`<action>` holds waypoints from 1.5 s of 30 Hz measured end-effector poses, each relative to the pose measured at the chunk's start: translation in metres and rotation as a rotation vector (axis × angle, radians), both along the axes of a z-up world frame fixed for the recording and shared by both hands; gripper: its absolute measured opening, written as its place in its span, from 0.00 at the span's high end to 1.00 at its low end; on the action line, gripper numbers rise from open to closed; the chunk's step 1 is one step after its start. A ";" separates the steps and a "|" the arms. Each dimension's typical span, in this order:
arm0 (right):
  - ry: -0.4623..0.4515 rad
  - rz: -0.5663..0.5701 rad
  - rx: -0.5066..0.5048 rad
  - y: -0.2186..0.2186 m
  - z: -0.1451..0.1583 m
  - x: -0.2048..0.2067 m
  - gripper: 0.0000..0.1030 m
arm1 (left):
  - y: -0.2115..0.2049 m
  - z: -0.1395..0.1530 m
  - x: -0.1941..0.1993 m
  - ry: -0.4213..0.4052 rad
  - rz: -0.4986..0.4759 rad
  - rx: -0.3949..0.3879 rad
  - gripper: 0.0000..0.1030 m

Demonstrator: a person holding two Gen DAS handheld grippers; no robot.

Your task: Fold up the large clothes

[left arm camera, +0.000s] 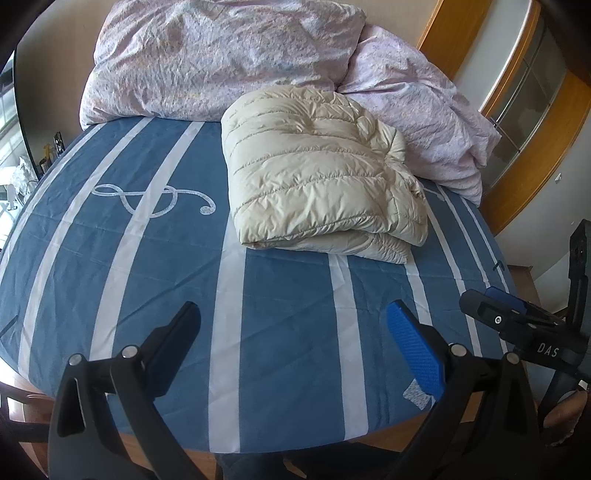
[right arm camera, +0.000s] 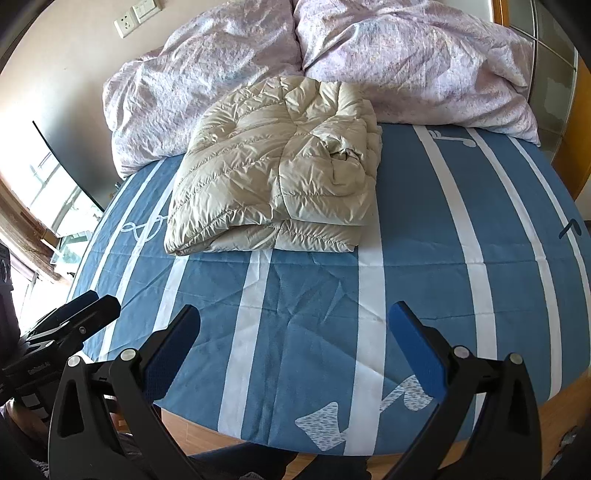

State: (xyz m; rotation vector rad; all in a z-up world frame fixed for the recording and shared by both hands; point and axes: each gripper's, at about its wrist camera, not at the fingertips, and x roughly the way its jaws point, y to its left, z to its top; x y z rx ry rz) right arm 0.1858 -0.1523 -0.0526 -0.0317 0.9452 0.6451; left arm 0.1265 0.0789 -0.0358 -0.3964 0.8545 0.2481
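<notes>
Here, my left tool (left arm camera: 291,343) and right tool (right arm camera: 295,343) both hang spread and empty over the bed (left arm camera: 147,258). The folded cream puffer jacket (left arm camera: 317,177) lies mid-bed, touching the lilac duvet (left arm camera: 221,59). Only my right view shows wall sockets (right arm camera: 138,14).

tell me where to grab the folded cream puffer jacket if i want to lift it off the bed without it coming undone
Take the puffer jacket at its near folded edge, where the layers stack into one thick roll facing the grippers. Come in low from the front over the blue striped sheet, one open gripper toward each near corner, pinching all the layers together. The loose collar on top would likely unfold if pulled.
</notes>
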 end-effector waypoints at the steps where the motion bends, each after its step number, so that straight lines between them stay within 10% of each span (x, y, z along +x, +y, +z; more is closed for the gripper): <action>1: 0.000 0.001 -0.001 0.000 0.000 0.000 0.01 | 0.000 0.000 0.000 -0.002 -0.003 -0.005 0.03; 45: 0.006 -0.009 -0.006 0.001 -0.003 0.005 0.01 | 0.001 -0.003 0.006 -0.010 -0.019 -0.034 0.03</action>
